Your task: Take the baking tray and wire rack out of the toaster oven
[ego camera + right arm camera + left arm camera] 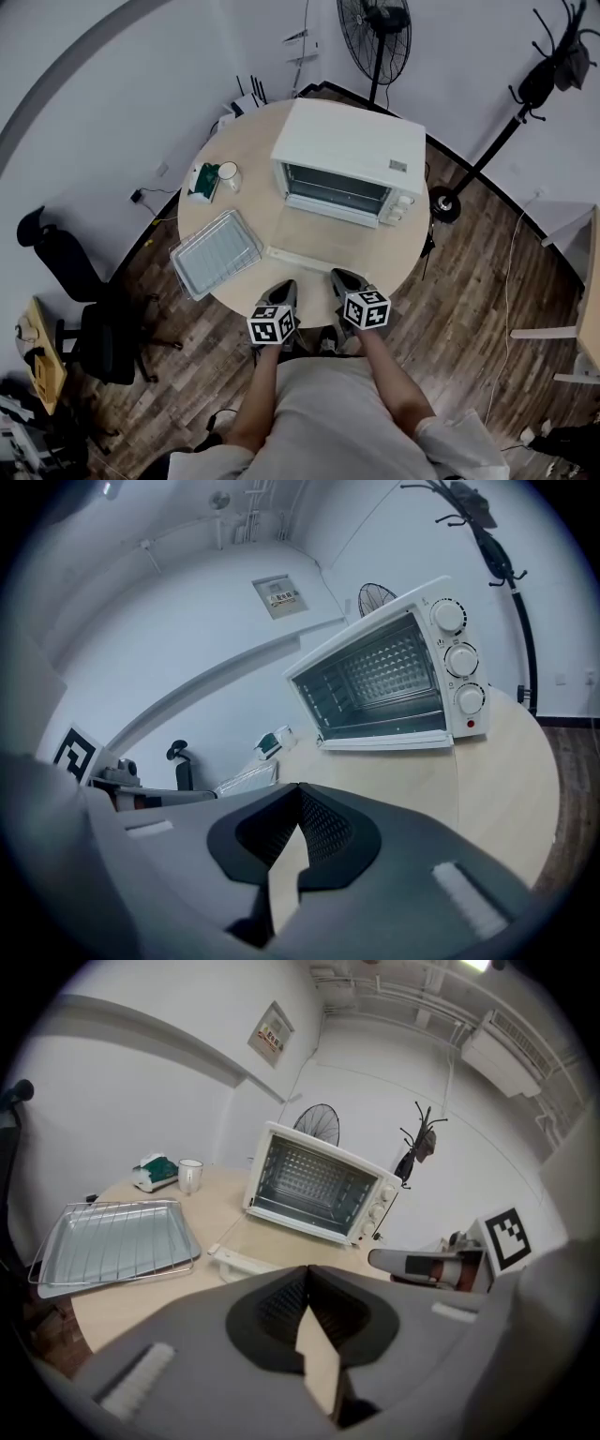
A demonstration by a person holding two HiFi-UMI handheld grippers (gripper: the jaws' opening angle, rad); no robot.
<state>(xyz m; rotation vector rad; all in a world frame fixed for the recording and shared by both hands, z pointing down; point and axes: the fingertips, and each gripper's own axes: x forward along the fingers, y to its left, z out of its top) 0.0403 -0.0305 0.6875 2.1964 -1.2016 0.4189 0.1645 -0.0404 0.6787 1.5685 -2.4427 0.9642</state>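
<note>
With left gripper (286, 285) and right gripper (338, 276) both closed and empty, a stray sweep might knock the silver baking tray (122, 1277) and wire rack (108, 1230) off the left edge of the round wooden bench (253, 169).

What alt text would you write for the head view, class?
A white toaster oven with its door open stands on a round wooden table; the baking tray, with the wire rack in it, sits at the table's left. At the near edge a person holds the left claw and right claw, both shut and empty.
</note>
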